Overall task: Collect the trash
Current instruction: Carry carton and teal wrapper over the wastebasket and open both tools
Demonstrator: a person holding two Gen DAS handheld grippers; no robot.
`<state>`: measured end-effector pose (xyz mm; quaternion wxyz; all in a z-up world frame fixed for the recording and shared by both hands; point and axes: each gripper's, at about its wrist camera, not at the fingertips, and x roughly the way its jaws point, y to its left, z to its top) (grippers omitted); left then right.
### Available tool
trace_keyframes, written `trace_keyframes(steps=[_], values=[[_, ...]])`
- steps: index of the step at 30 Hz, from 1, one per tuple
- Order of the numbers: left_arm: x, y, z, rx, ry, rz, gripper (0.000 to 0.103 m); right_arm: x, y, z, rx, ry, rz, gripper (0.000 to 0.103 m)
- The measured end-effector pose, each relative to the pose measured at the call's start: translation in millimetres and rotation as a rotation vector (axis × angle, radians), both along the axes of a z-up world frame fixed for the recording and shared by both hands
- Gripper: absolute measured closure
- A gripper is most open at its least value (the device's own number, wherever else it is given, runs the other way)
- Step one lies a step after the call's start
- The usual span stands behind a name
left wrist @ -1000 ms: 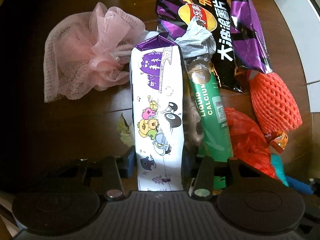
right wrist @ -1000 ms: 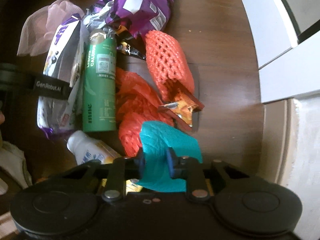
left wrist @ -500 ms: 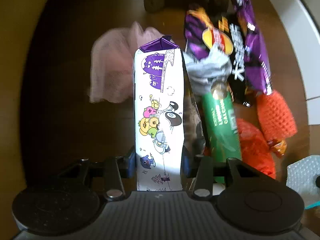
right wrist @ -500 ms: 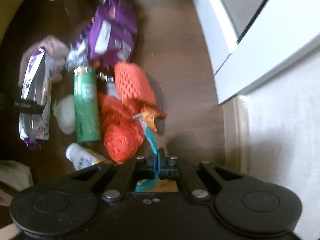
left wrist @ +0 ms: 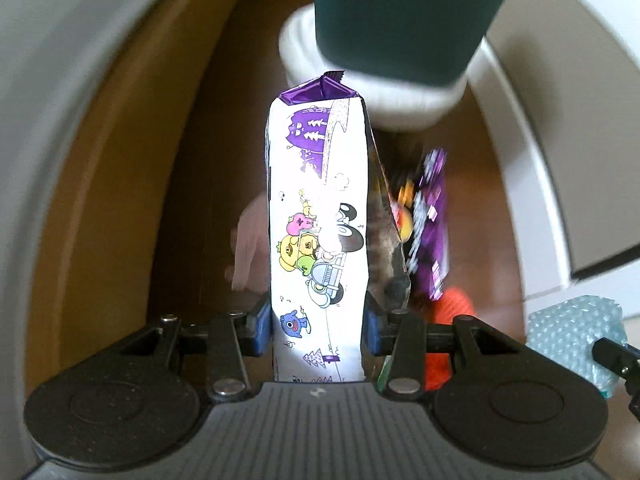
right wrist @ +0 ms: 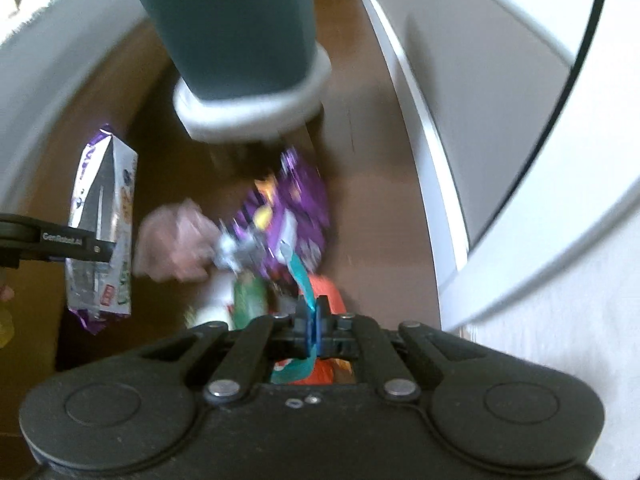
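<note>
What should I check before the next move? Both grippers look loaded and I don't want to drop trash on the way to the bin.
1. Left gripper clamps the cartoon snack bag from both sides: ok.
2. Right gripper pinches the teal bubble wrap thin between its fingers: ok.
3. Both pieces hang clear of the pile on the floor: ok.
4. Teal bin in view ahead of both grippers: ok.
5. Bin opening visible and free: cannot tell; only its outer wall and white base show.
6. Floor cleared: not ok; purple chip bag and pink net are on it.
</note>
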<state>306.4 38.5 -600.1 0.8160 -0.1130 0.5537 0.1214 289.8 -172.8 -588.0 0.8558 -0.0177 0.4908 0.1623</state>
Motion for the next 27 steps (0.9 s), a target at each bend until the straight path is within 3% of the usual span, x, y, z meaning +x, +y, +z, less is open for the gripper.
trace_keyframes(steps=[8, 16, 27], values=[[-2.3, -10.0, 78.1, 0.059, -0.145, -0.011, 0.06, 9.0, 5.6, 75.7, 0.095, -0.197, 0.038, 0.101], [8.4, -11.8, 163.4, 0.067, -0.305, -0.047, 0.06, 30.9, 13.5, 151.2, 0.181, -0.382, 0.032, 0.101], [59.2, -8.1, 248.2, 0.124, -0.428, -0.09, 0.06, 89.6, 29.6, 231.7, 0.25, -0.563, 0.019, 0.101]])
